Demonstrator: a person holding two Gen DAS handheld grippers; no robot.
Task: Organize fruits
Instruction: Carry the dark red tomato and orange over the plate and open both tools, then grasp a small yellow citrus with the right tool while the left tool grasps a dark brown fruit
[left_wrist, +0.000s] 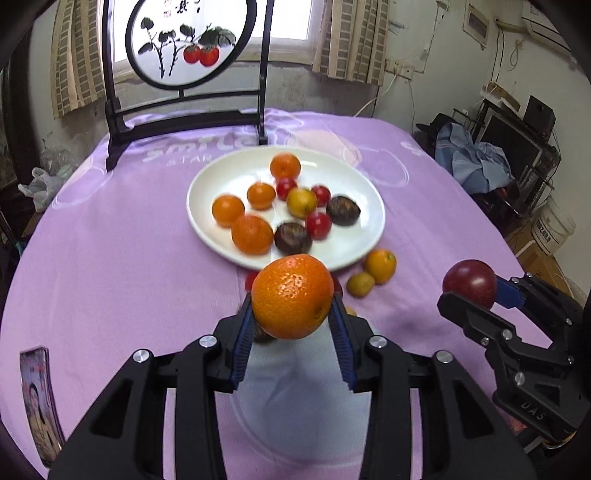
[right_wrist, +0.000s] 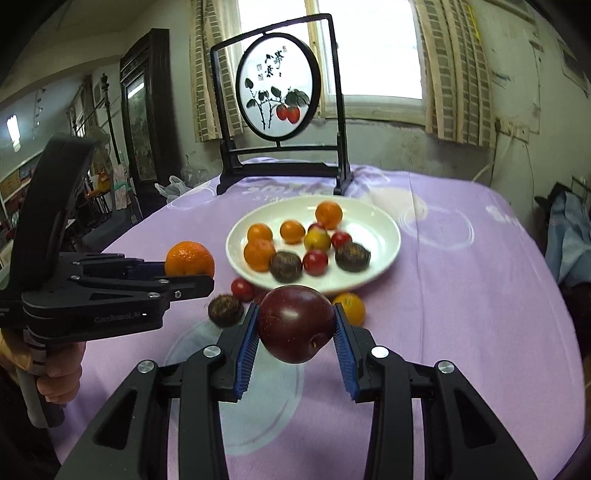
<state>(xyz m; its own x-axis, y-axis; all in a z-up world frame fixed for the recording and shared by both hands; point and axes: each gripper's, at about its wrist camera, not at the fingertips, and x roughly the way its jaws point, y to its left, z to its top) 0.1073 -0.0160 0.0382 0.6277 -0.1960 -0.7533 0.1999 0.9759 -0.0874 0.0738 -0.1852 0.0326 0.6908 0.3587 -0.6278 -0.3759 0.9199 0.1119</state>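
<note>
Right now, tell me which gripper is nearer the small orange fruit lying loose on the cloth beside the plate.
Right, by a modest margin. The right gripper, holding the dark red plum, hangs just in front of the small orange fruit. The left gripper, holding the orange, sits farther left.

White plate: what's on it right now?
On the white plate: four oranges, three red cherry tomatoes, a yellow fruit and two dark brown fruits. Anything behind the clustered fruit is hidden.

Orange (left_wrist: 292, 296) and plum (right_wrist: 295, 324) held aloft; plate (left_wrist: 364, 247) perhaps eleven fruits.
</note>
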